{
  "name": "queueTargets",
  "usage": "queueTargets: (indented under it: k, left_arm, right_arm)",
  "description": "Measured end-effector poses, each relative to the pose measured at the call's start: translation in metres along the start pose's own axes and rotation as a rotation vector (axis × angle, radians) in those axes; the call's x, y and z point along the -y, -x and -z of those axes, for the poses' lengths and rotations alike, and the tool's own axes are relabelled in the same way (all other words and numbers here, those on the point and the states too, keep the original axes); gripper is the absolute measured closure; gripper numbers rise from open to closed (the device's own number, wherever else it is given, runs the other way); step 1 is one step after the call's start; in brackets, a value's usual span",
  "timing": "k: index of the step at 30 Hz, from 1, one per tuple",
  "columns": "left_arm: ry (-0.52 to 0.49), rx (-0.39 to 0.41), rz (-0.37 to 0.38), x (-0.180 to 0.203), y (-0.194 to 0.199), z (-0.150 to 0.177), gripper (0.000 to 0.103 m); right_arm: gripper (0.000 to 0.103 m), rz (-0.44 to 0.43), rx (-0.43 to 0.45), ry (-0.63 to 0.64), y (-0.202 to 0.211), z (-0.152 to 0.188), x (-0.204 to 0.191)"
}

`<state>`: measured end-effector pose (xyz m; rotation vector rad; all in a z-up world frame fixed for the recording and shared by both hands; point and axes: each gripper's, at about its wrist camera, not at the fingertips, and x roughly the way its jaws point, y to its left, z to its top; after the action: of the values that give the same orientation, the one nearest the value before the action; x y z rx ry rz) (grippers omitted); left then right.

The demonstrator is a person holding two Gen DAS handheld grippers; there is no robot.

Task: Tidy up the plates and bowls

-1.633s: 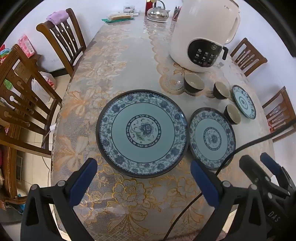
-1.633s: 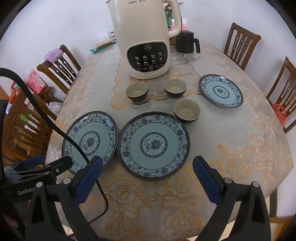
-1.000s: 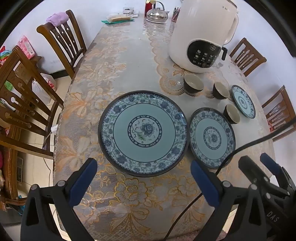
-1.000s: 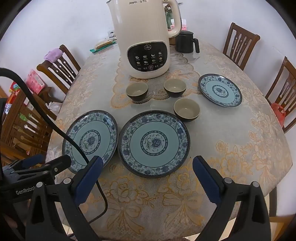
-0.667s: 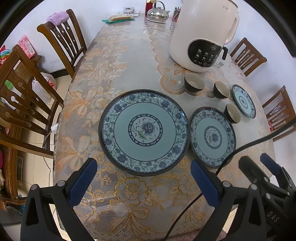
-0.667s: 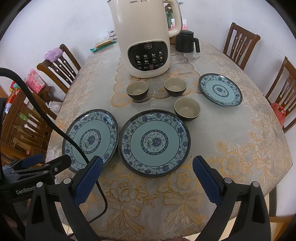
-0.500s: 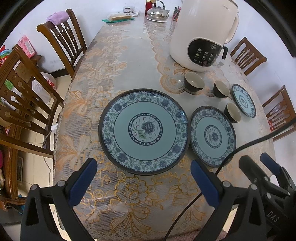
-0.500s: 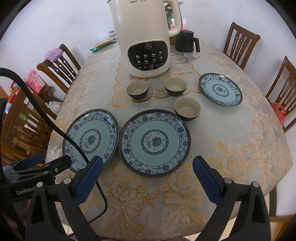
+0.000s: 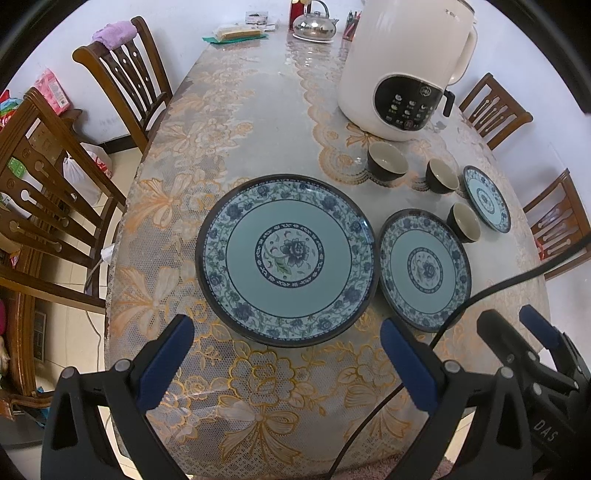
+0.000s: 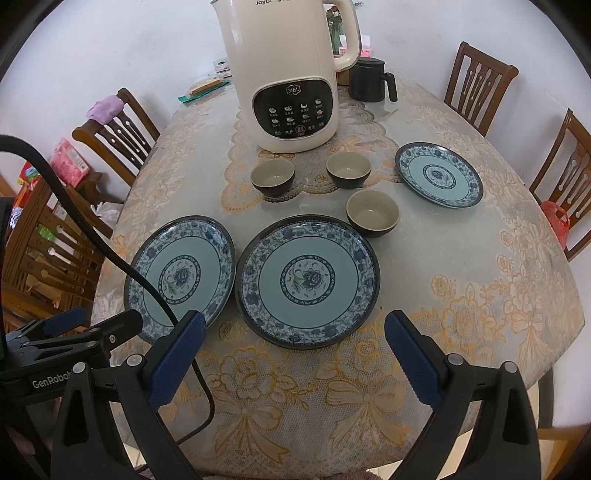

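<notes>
Three blue floral plates and three dark bowls with beige insides rest on the lace-covered table. My left gripper (image 9: pixel 284 341) is open just short of the left plate (image 9: pixel 288 258), with nothing between its fingers. My right gripper (image 10: pixel 293 332) is open over the near rim of the middle plate (image 10: pixel 308 280). The left plate (image 10: pixel 181 273) lies beside it, rims nearly touching. The third plate (image 10: pixel 439 179) sits far right. One bowl (image 10: pixel 373 214) stands just beyond the middle plate, and two more bowls (image 10: pixel 273 177) (image 10: pixel 349 170) stand in front of the kettle.
A tall cream electric kettle (image 10: pixel 291 85) stands behind the bowls, with a black mug (image 10: pixel 369 81) beyond it. A steel teapot (image 9: pixel 314 24) and packets sit at the far end. Wooden chairs (image 9: pixel 125 74) ring the table. A black cable (image 10: pixel 110 258) crosses the left plate.
Both views have drifted only slightly. The plates and bowls have not moved, and both grippers have stayed open.
</notes>
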<state>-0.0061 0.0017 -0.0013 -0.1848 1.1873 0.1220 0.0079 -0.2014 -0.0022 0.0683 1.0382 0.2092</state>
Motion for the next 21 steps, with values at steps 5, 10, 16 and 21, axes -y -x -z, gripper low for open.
queueTargets:
  k: [5, 10, 16, 21]
  left_arm:
    - [0.001, 0.000, 0.000, -0.0002, 0.0002, -0.0003, 0.000]
    - [0.001, 0.000, 0.001, -0.0003, 0.0002, -0.0004, 0.000]
    - [0.001, -0.001, 0.001, -0.0002, 0.0002, -0.0004, 0.000]
    - [0.003, -0.004, 0.001, -0.0008, -0.0010, 0.0021, 0.000]
  right_arm:
    - [0.003, 0.000, -0.001, -0.002, 0.0000, -0.0003, 0.0002]
    - [0.003, -0.001, -0.002, -0.001, -0.0003, -0.0006, 0.0004]
    - [0.003, -0.001, -0.002, -0.001, 0.0000, -0.0011, -0.0004]
    - [0.003, -0.004, -0.007, -0.002, -0.0014, 0.0013, -0.0005]
